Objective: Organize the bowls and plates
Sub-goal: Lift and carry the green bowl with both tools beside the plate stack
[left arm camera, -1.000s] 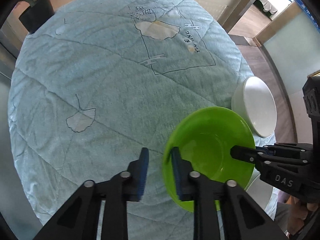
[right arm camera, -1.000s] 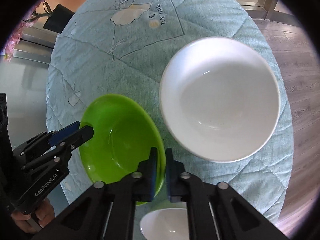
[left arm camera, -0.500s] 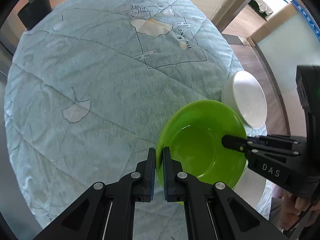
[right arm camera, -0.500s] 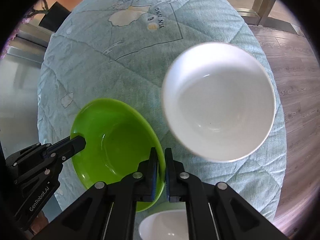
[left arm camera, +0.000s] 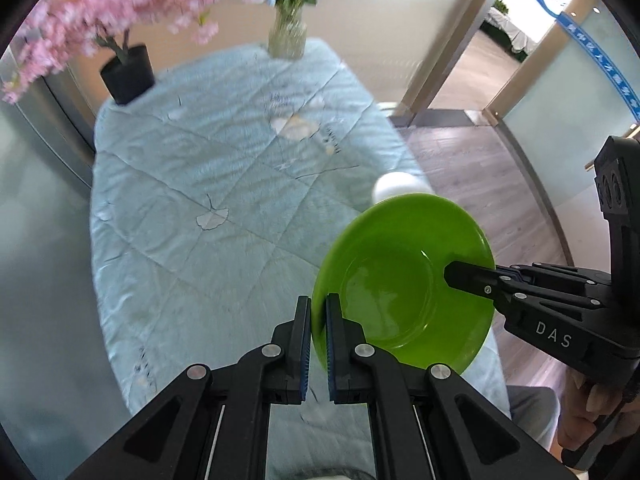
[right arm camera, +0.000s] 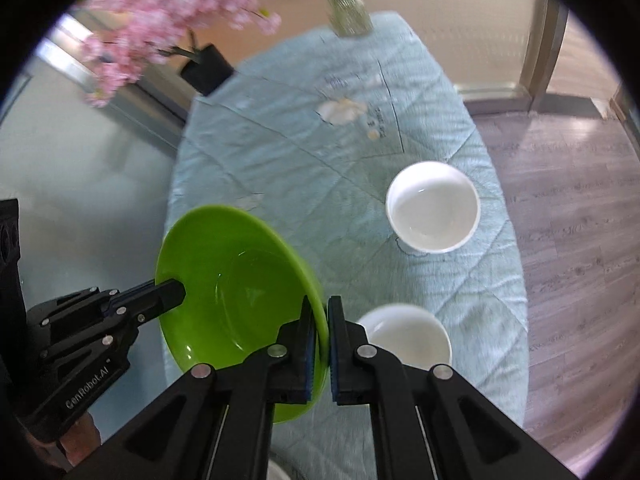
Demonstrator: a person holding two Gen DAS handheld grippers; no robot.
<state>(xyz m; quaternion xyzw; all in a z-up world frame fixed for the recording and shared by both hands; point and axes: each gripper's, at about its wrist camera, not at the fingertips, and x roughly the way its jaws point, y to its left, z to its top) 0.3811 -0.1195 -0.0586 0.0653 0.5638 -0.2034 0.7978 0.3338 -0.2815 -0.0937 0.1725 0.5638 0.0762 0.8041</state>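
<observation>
The green bowl [left arm camera: 404,280] is a glossy lime colour, shallow, with a wide flaring rim and a round flat well that catches window glare. It is held in the air above the near end of the bench [left arm camera: 200,184], tilted, gripped from two sides. The left hand-held gripper [left arm camera: 317,344] has its blue-padded fingers closed down to a narrow slit on the bowl's left rim; the right hand-held gripper [right arm camera: 320,344] is pinched just as tightly on the opposite rim, its black fingers reaching into the well in the left wrist view.

Just beyond the right gripper's fingers a white bowl [right arm camera: 404,336] sits on the bench near its front edge, partly hidden by the gripper. Farther out, near the bench's right edge, stands a second white bowl [right arm camera: 433,206], upright and well apart from the first.

The bench carries a pale blue quilted cover [right arm camera: 304,140] with leaf embroidery. Its middle and left stretch lie bare of dishes. At the far end a glass vase [left arm camera: 286,38] of flowers stands at the edge, and a black pot [left arm camera: 128,74] with pink blossoms sits at the far left corner. Wooden floor [right arm camera: 576,208] runs along the right side.
</observation>
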